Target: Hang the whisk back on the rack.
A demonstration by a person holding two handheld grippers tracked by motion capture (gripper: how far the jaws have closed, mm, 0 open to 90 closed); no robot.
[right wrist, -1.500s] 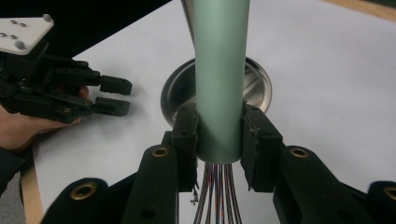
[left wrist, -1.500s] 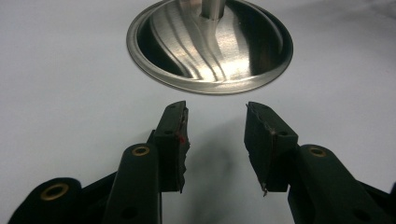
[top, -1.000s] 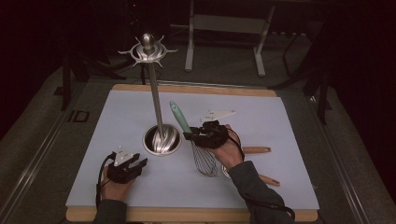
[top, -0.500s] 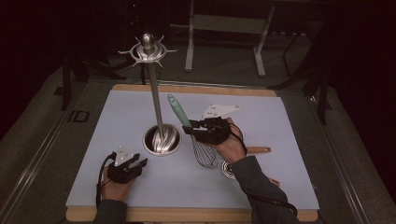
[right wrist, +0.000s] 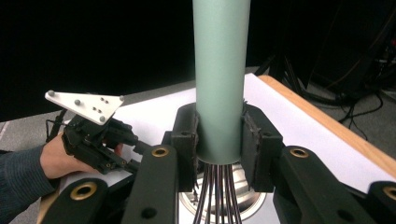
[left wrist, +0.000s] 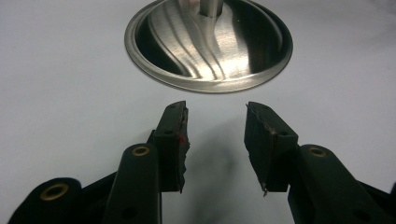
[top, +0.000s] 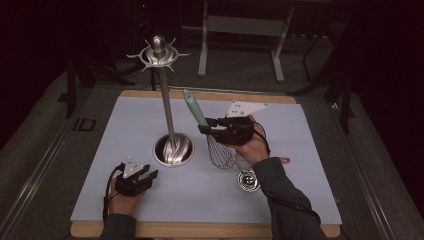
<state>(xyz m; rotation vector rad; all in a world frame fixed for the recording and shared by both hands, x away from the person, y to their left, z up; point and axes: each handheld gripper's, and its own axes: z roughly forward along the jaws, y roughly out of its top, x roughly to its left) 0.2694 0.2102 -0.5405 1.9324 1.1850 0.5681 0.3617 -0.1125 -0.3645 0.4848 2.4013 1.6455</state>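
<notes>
My right fingers (top: 205,126) clench the whisk (top: 209,135) at the foot of its green handle, holding it tilted above the desk (top: 300,145), just beside the stand (top: 173,149). My left fingers (left wrist: 215,128) rest released on the desk near the stand's base, holding nothing.

I'm looking at a recording studio or lab bench, not a kitchen: a white mat (top: 310,165) is covering a wooden board (top: 210,94) mid-frame, while metal stand legs (top: 240,45) and cables (right wrist: 345,100) are sitting in darkness along the top.
</notes>
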